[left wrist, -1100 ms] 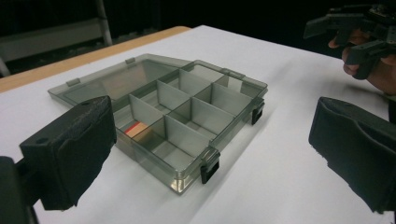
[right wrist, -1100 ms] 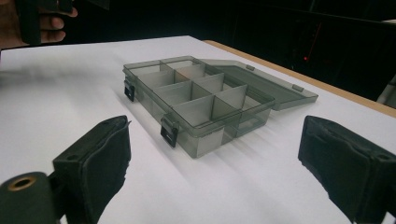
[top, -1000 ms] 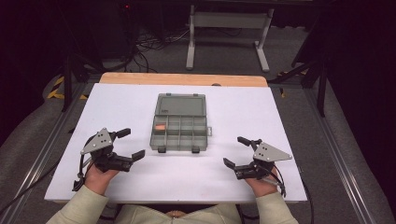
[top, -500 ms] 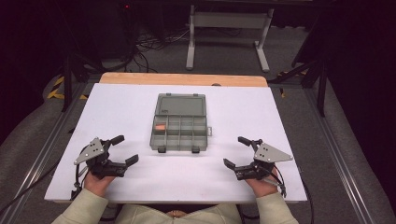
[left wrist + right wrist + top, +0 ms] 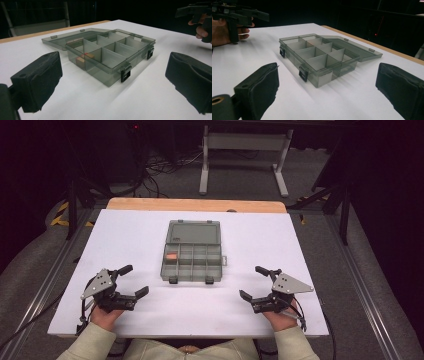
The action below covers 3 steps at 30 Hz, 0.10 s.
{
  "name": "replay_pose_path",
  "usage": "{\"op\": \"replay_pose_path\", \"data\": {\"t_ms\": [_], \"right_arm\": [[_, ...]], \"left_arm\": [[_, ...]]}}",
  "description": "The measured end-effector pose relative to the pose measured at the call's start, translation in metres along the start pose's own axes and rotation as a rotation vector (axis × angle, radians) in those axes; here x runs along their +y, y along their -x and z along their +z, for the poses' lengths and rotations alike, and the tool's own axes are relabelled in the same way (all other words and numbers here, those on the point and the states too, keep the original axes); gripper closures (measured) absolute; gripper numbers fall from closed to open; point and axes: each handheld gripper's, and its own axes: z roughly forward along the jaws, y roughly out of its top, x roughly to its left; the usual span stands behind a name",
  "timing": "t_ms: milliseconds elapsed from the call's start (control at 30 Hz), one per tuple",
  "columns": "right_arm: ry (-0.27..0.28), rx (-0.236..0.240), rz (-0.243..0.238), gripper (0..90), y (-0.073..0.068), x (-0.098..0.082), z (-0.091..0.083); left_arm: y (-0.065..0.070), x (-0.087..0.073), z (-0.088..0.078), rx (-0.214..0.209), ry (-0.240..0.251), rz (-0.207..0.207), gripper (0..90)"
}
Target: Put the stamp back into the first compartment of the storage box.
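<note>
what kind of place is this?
Likely a lab recording bay: a white table in a dark room, loose cables and a metal stand on the floor, compartment box set centrally.

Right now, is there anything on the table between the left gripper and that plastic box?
Nothing: in the high view, bare white table separates the left gripper from the open box.

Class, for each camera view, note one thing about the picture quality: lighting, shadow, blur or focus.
High view: the white table is evenly lit, its surroundings dark. Left gripper view: the organiser box is fairly sharp, casting a soft shadow; the near black jaws are blurred. Right gripper view: black background, faint streaky shadows beside the box.
</note>
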Motion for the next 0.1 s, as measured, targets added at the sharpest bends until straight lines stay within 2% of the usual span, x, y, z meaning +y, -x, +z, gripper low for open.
{"op": "replay_pose_path", "data": {"t_ms": [100], "right_arm": [[0.001, 0.000, 0.001, 5.0, 0.0001, -0.0001, 0.0000]], "left_arm": [[-0.0001, 0.0005, -0.0004, 0.005, -0.005, -0.001, 1.8]]}}
